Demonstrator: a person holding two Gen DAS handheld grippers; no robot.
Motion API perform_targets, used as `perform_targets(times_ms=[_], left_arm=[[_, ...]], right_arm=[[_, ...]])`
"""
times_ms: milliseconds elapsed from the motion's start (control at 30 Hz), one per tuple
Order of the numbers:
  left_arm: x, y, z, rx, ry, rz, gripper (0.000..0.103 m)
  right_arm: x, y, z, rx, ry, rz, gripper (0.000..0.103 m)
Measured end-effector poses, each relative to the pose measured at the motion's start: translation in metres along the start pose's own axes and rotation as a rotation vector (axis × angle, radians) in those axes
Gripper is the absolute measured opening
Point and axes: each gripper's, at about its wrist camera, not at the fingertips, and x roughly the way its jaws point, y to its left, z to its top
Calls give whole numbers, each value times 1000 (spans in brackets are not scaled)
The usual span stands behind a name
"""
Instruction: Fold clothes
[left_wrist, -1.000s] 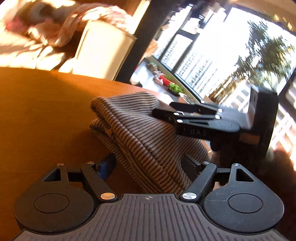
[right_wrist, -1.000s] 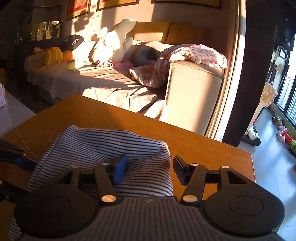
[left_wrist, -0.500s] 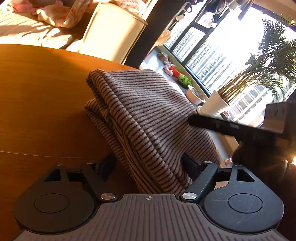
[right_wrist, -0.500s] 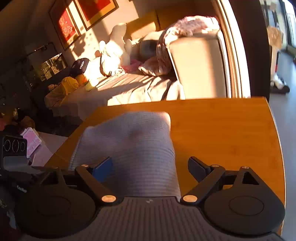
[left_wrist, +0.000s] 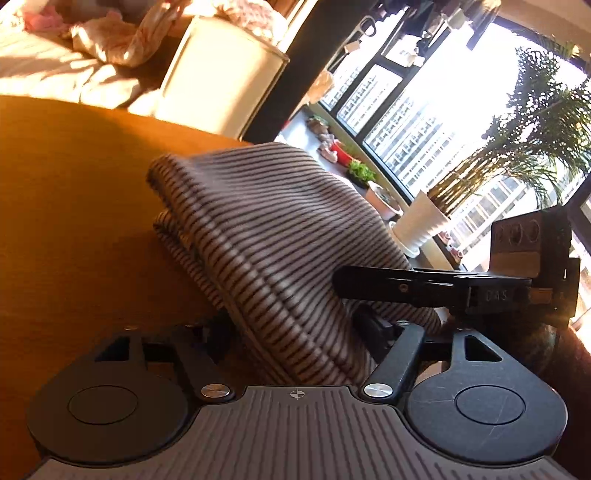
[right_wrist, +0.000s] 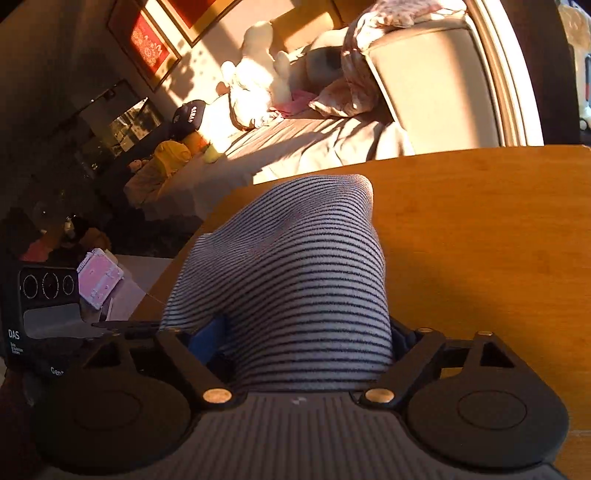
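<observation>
Striped knit, folded into a thick bundle, lies on the wooden table (left_wrist: 74, 206) and is the garment (left_wrist: 273, 236) being worked. In the left wrist view it runs from between the near jaws away toward the far left, its long axis slanting that way, with a rounded fold at the far end and stacked layers showing along its left edge. The left gripper (left_wrist: 295, 325) straddles the near end; its jaws have just been closing, and both fingers appear to touch the cloth, so I judge it to be gripping the garment. To its right the right gripper (left_wrist: 373, 284) reaches in sideways over the same near end, its fingers seen edge-on. From the right wrist view the garment (right_wrist: 295, 266) fills the gap of the right gripper (right_wrist: 306, 343), whose jaws have also just narrowed and seem to bear on the bundle from both sides. Both hands sit equally near, at one end, so the next fold or lift likely carries that end toward the far fold. Only the left view shows the layered edge; only the right view shows the left gripper's body (right_wrist: 40, 306) at the left.
</observation>
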Motion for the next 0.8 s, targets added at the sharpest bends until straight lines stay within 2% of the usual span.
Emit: perform_targets(times_ms=[133, 300, 467, 567, 633, 733, 800], left_arm=[[-31, 31, 18, -3, -37, 44, 66], [-54, 89, 39, -54, -74, 98, 66], [-62, 133, 57, -111, -112, 117, 66], [-63, 144, 62, -118, -116, 123, 68], [-70, 146, 64, -109, -122, 137, 68], [-99, 139, 68, -46, -210, 187, 66], [-120, 132, 74, -31, -281, 176, 66]], right_arm=[[36, 25, 21, -13, -5, 82, 71], [100, 44, 44, 25, -9, 148, 70], [150, 49, 62, 44, -9, 154, 70], [163, 53, 69, 16, 4, 132, 72], [162, 57, 70, -34, 2, 91, 80], [152, 68, 68, -137, -27, 2, 88], [141, 77, 67, -220, -61, -67, 89]])
